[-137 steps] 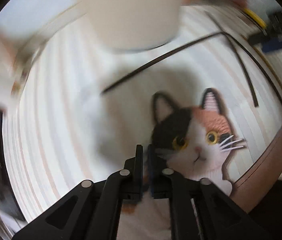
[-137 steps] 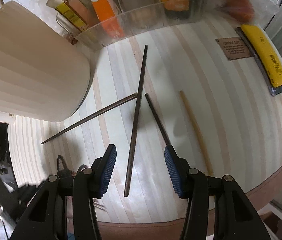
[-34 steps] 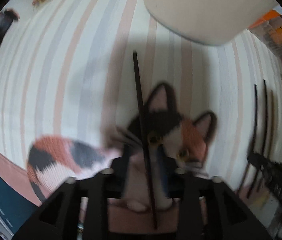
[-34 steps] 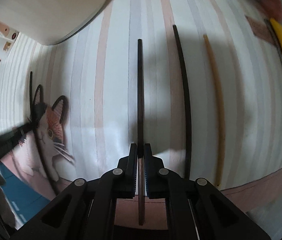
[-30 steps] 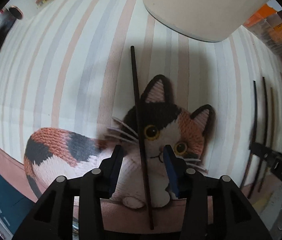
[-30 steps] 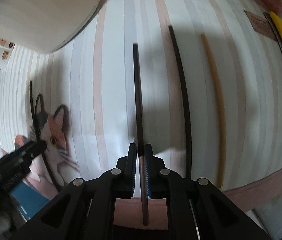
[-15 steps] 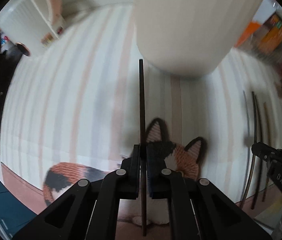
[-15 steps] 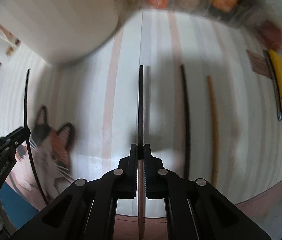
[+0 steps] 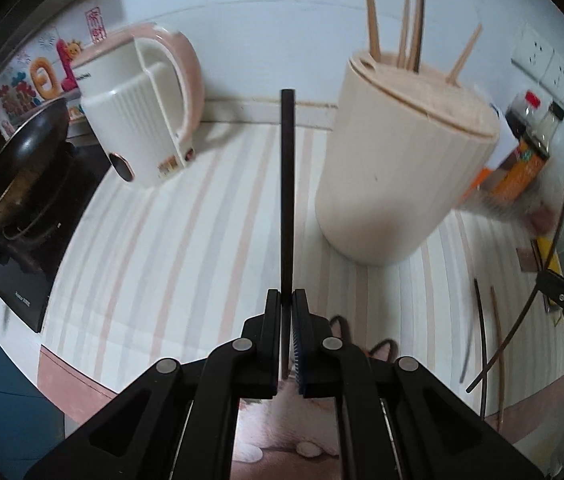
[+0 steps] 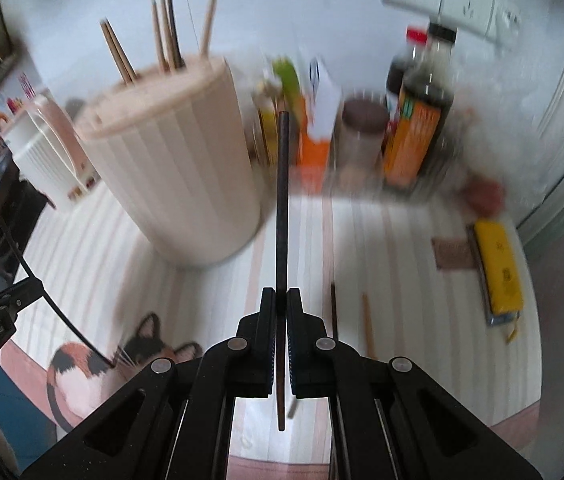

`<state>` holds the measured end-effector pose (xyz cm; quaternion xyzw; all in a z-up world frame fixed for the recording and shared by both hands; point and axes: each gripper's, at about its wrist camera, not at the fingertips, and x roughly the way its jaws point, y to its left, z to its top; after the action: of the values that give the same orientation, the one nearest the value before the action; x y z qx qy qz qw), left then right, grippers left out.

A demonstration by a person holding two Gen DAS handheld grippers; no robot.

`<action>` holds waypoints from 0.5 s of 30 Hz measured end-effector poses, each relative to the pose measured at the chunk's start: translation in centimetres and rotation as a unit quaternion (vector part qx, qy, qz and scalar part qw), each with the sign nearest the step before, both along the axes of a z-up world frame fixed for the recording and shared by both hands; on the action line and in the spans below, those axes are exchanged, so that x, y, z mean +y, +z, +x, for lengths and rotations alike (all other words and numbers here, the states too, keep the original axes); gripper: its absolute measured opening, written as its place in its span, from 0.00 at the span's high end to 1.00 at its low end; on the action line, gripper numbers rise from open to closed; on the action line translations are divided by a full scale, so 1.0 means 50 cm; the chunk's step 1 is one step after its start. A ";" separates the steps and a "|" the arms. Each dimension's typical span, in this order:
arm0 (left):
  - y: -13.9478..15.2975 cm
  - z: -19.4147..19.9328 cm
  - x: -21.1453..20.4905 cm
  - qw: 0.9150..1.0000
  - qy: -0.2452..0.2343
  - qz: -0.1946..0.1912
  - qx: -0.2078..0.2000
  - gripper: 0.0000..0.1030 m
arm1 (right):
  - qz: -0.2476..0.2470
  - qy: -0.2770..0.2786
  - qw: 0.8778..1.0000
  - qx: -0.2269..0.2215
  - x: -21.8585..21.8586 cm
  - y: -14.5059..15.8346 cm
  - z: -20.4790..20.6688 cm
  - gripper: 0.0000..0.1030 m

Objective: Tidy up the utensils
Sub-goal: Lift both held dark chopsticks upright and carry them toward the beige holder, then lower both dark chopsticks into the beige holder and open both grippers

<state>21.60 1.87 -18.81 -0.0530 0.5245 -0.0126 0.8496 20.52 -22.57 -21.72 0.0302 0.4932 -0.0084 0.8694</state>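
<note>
My left gripper (image 9: 287,304) is shut on a dark chopstick (image 9: 287,200), held up off the striped mat and pointing toward the wall. The right gripper (image 10: 281,304) is likewise shut on a second dark chopstick (image 10: 282,208). A cream ribbed holder (image 9: 398,168) (image 10: 178,168) stands ahead of both, with several chopsticks (image 10: 166,32) sticking out of its top. On the mat lie one dark chopstick (image 10: 333,308) and one wooden chopstick (image 10: 368,324), just right of the right gripper. The left gripper (image 10: 36,280) also shows at the left edge of the right wrist view.
A pink and white kettle (image 9: 142,104) and a dark pan (image 9: 14,160) on a cooktop stand at the left. Bottles and packets (image 10: 414,120) crowd the wall behind. A yellow item (image 10: 498,268) lies at the right. A cat-shaped mat (image 10: 94,364) is near the front edge.
The left gripper closed on its chopstick. Both grippers then rose from the mat with their chopsticks and tilted up, bringing the holder's top into view.
</note>
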 end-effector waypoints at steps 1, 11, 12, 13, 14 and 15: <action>0.030 -0.005 -0.004 1.000 0.005 -0.001 -0.005 0.97 | 0.001 -0.001 1.000 -0.010 0.002 0.010 0.001 0.95; 0.173 0.006 0.012 0.997 0.016 -0.002 -0.071 0.97 | 0.015 -0.010 0.996 -0.090 0.035 0.116 0.019 0.95; 0.181 0.009 0.016 0.997 0.016 -0.004 -0.076 0.97 | 0.020 -0.010 0.995 -0.094 0.037 0.127 0.022 0.95; 0.199 0.010 0.018 0.997 0.017 -0.007 -0.081 0.97 | 0.025 -0.009 0.995 -0.098 0.039 0.135 0.025 0.95; 0.208 0.012 0.023 0.996 0.018 -0.010 -0.088 0.97 | 0.031 -0.008 0.994 -0.103 0.041 0.149 0.028 0.95; 0.225 0.013 0.026 0.995 0.018 -0.014 -0.094 0.97 | 0.038 -0.007 0.994 -0.107 0.043 0.161 0.032 0.95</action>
<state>22.25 3.18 -7.58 -0.0728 0.4415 -0.0095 0.8943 22.11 -20.43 -13.66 0.0674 0.3971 0.0079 0.9152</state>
